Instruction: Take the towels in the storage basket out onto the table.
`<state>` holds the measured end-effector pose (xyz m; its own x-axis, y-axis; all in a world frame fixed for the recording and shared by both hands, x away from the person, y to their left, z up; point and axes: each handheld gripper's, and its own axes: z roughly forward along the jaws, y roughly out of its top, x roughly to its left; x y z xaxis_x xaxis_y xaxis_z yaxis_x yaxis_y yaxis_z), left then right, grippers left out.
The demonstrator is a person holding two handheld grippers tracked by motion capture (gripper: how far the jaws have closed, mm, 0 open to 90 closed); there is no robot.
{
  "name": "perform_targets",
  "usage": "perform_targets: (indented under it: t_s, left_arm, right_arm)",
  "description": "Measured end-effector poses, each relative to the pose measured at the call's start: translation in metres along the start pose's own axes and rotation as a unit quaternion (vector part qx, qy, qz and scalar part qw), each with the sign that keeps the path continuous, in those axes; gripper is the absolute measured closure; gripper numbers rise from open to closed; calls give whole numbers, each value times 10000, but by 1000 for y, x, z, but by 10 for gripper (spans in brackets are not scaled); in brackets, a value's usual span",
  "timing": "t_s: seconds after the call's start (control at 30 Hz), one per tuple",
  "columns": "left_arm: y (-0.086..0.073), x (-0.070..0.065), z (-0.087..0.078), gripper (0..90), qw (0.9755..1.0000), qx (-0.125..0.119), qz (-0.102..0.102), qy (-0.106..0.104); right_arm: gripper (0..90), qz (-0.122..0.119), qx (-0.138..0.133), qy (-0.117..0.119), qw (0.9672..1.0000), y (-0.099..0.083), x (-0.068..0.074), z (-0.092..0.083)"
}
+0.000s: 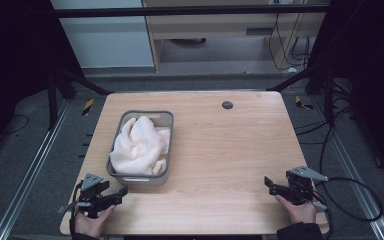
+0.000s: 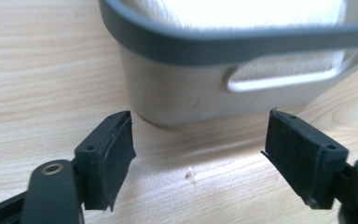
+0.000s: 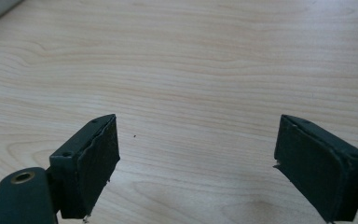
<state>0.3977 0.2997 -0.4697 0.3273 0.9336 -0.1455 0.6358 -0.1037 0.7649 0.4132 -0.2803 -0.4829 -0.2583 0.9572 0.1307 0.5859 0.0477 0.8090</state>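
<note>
Left gripper view: the grey basket (image 2: 177, 93) was blurred and cropped at the top and right edges; the towel (image 2: 233, 11) inside appeared washed out, its folds indistinguishable.

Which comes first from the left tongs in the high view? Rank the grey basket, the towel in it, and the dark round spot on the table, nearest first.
1. Grey basket, just ahead of the left tongs.
2. Towel, inside the basket.
3. Dark round spot, far side, toward the right.
</note>
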Motion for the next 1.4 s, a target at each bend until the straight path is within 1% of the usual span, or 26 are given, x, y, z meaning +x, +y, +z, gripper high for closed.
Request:
perform_targets:
  t_s: [0.03,0.07,0.1,0.13,0.17,0.2,0.23,0.27,0.43,0.5,0.53,0.57,0.63,0.7,0.77,0.83,0.87,0.93,0.97,1.1,1.13,1.17,1.23,1.4]
  left_arm:
    - [1,0,-2,247,10000,-36,-27,-2]
    - [3,0,-4,254,9999,-85,-63,-29]
    - [5,0,-6,258,9999,-114,-53,-53]
    - [7,0,-8,258,9998,-163,-70,-32]
    - [8,0,-10,260,9998,-191,-43,-8]
    - [10,0,-11,260,9997,-243,-58,-2]
    - [10,0,-11,261,9997,-243,-58,-2]
    - [13,1,-13,261,9996,-292,-34,27]
    - [19,2,-19,261,9991,-417,-22,24]
    - [20,1,-21,261,9991,-433,-17,15]
    - [23,-1,-23,260,9989,-463,-42,-23]
    - [24,-3,-24,261,9989,-475,-31,-19]
    - [25,-4,-25,261,9989,-466,4,-16]
    - [29,-7,-26,260,9988,-487,22,-57]
    - [34,-10,-27,260,9986,-525,89,-59]
    - [36,-10,-28,259,9985,-535,97,-69]
    - [39,-11,-29,258,9984,-548,114,-73]
    - [41,-11,-29,258,9984,-549,120,-82]
    - [42,-11,-30,258,9984,-547,121,-84]
    - [47,-11,-30,257,9985,-519,157,-48]
    - [52,-12,-30,258,9985,-510,189,-54]
    - [52,-12,-30,257,9985,-510,189,-54]
    - [58,-13,-28,257,9987,-465,217,-39]
    - [71,-18,-28,253,9984,-462,312,-80]
  right_arm:
    - [138,-5,-49,-3,10000,0,1,-2]
    - [138,-64,-83,-39,9999,0,2,-3]
    - [138,-114,-84,-76,9999,0,3,-3]
    - [138,-183,-67,-133,9997,0,3,-2]
    - [136,-225,-27,-154,9996,0,4,-1]
    - [131,-262,10,-177,9995,0,4,0]
    - [131,-262,10,-177,9995,0,4,0]
    - [128,-332,30,-198,9992,0,4,1]
    - [125,-289,31,-147,9995,0,4,1]
    - [125,-316,30,-163,9994,0,4,1]
    - [121,-334,41,-158,9993,0,4,2]
    - [118,-341,45,-152,9993,0,4,1]
    - [115,-403,55,-189,9990,0,5,1]
    - [113,-402,80,-179,9990,0,6,2]
    - [112,-448,92,-194,9988,-1,6,3]
    - [111,-441,108,-191,9988,-1,7,3]
    - [108,-491,123,-198,9985,-1,7,4]
    - [106,-510,151,-222,9983,0,8,4]
    - [106,-572,153,-257,9979,0,8,4]
    - [105,-610,196,-280,9975,-1,9,5]
    - [105,-618,191,-288,9975,-1,9,5]
    - [105,-618,191,-288,9975,-1,9,5]
    - [103,-603,193,-292,9976,-1,9,4]
    - [98,-574,176,-274,9978,0,9,4]
